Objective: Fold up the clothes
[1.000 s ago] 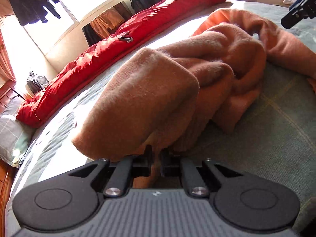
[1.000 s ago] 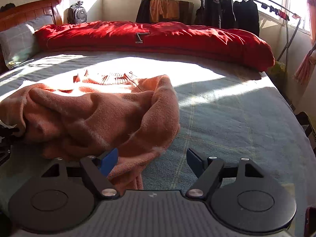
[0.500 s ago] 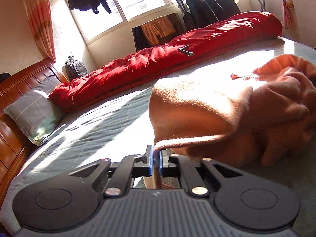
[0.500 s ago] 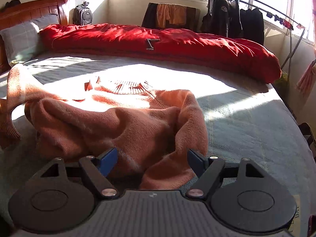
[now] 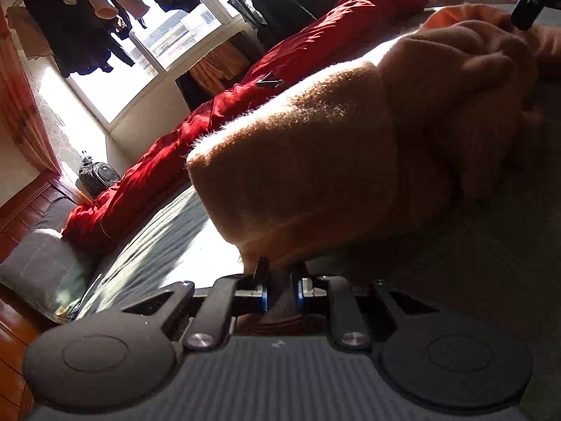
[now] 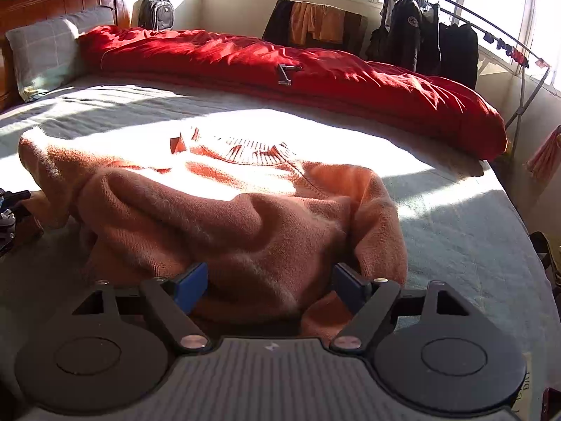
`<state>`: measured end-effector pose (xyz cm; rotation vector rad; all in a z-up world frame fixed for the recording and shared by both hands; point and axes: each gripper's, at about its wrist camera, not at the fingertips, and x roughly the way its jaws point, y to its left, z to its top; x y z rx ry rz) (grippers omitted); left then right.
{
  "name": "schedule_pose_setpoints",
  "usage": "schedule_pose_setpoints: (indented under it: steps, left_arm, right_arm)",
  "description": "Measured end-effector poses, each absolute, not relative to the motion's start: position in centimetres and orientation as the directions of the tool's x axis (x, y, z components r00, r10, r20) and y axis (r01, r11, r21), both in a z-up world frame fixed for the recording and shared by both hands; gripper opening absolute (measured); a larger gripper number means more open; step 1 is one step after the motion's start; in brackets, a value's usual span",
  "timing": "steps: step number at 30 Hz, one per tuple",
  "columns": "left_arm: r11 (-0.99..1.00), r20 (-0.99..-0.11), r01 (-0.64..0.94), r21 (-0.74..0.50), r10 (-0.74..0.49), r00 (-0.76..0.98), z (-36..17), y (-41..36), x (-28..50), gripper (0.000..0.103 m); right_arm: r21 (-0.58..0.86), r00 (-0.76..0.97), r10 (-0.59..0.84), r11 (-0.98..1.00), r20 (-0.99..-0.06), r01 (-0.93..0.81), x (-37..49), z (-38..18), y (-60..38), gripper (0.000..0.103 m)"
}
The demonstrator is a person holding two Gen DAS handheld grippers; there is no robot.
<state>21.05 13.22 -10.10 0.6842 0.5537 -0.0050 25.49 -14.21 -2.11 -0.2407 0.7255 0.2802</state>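
The left gripper point(image 5: 280, 286) has its jaws pinching an edge of the orange sweater point(image 6: 245, 217), which rises bunched ahead of them. The right gripper point(image 6: 270, 286) has its jaws spread, sweater fabric between them. The sweater lies on the bed point(image 6: 455, 231).

Bare bed on my right, sweater heaped ahead

My right claw point(image 6: 270, 286) faces the bunched sweater point(image 6: 224, 217); the bed point(image 6: 455, 231) lies bare to its right, and the red duvet point(image 6: 280, 66) walls off the far edge.
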Motion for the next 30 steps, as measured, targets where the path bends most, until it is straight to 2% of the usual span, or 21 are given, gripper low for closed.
schedule_pose_setpoints:
  steps: [3, 5, 7, 9, 10, 12, 19, 24, 30]
  left_arm:
    - [0.723, -0.453, 0.204, 0.660, 0.166, 0.876, -11.1, 12.4, 21.1, 0.028]
    - [0.691, -0.440, 0.217, 0.690, 0.161, 0.883, -11.7, 12.0, 21.1, 0.048]
    - [0.672, -0.432, 0.226, 0.705, 0.154, 0.889, -12.1, 11.8, 21.0, 0.049]
    - [0.710, -0.459, 0.228, 0.666, 0.150, 0.876, -11.6, 12.3, 21.2, 0.028]
    - [0.739, -0.476, 0.224, 0.635, 0.146, 0.867, -11.1, 12.6, 21.4, 0.008]
    - [0.795, -0.495, 0.211, 0.569, 0.127, 0.859, -9.9, 13.6, 21.4, 0.007]
    - [0.889, -0.436, 0.089, 0.449, 0.130, 0.891, -4.6, 18.5, 21.7, 0.006]
    - [0.917, -0.413, -0.015, 0.398, 0.194, 0.890, -2.4, 23.4, 24.7, 0.006]
    - [0.929, -0.463, -0.152, 0.336, 0.304, 0.833, -1.9, 30.3, 29.9, 0.004]
  right_arm:
    - [-0.126, 0.713, 0.163, 0.934, -0.682, -0.334, 25.4, -2.1, -13.8, 0.082]
    - [-0.130, 0.713, 0.159, 0.934, -0.683, -0.333, 25.4, -2.1, -13.5, 0.082]
    - [-0.134, 0.713, 0.155, 0.934, -0.684, -0.332, 25.4, -2.1, -13.3, 0.082]
    - [-0.137, 0.713, 0.152, 0.934, -0.685, -0.331, 25.4, -2.2, -13.1, 0.082]
    - [-0.139, 0.713, 0.150, 0.934, -0.685, -0.330, 25.4, -2.2, -13.0, 0.082]
    - [-0.143, 0.712, 0.147, 0.933, -0.686, -0.330, 25.4, -2.1, -12.7, 0.082]
    - [-0.151, 0.715, 0.150, 0.929, -0.683, -0.338, 25.7, -1.9, -11.9, 0.082]
    - [-0.151, 0.717, 0.156, 0.927, -0.679, -0.345, 25.8, -1.7, -11.4, 0.082]
    - [-0.164, 0.728, 0.143, 0.929, -0.671, -0.333, 25.1, -1.3, -11.5, 0.082]
